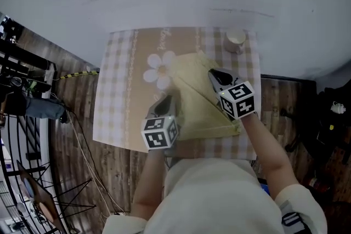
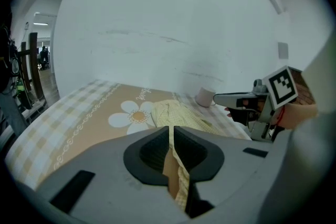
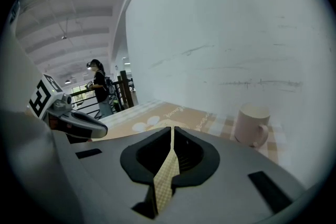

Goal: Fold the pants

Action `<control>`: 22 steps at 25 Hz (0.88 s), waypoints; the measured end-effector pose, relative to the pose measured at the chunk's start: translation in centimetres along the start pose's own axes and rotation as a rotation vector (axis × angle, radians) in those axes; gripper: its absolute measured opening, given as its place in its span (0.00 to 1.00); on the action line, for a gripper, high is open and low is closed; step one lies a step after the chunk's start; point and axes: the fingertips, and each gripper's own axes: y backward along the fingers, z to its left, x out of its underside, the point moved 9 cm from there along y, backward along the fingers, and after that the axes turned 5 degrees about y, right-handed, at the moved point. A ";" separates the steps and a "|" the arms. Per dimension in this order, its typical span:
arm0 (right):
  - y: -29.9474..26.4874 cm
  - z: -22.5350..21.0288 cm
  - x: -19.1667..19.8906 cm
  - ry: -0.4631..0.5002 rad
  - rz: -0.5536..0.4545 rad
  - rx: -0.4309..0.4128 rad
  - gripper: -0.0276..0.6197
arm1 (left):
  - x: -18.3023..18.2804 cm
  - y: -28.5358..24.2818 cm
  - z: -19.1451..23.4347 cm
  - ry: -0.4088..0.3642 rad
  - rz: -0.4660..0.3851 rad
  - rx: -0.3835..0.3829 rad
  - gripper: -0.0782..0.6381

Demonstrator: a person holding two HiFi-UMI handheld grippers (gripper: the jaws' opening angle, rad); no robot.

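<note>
So we've got the left gripper pinching the left edge of the pale yellow checked fabric pants and the right gripper pinching them further right, pants lying on the beige checked daisy tablecloth

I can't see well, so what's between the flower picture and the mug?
The yellow pants lie between flower and mug, in the left gripper view.
</note>
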 end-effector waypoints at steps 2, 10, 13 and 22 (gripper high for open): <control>-1.7 -0.4 0.1 0.000 0.025 0.004 0.05 | -0.4 -0.7 0.6 -0.007 0.002 0.004 0.15; -8.2 -1.9 0.8 -0.001 0.142 0.008 0.14 | -1.7 -3.5 2.6 -0.010 0.014 0.025 0.15; -10.1 -2.8 1.0 -0.021 0.178 0.039 0.14 | -2.0 -4.3 3.1 -0.006 0.016 0.036 0.15; -13.9 -3.4 2.2 -0.044 0.327 0.003 0.16 | -2.3 -5.6 4.3 0.036 0.019 0.042 0.15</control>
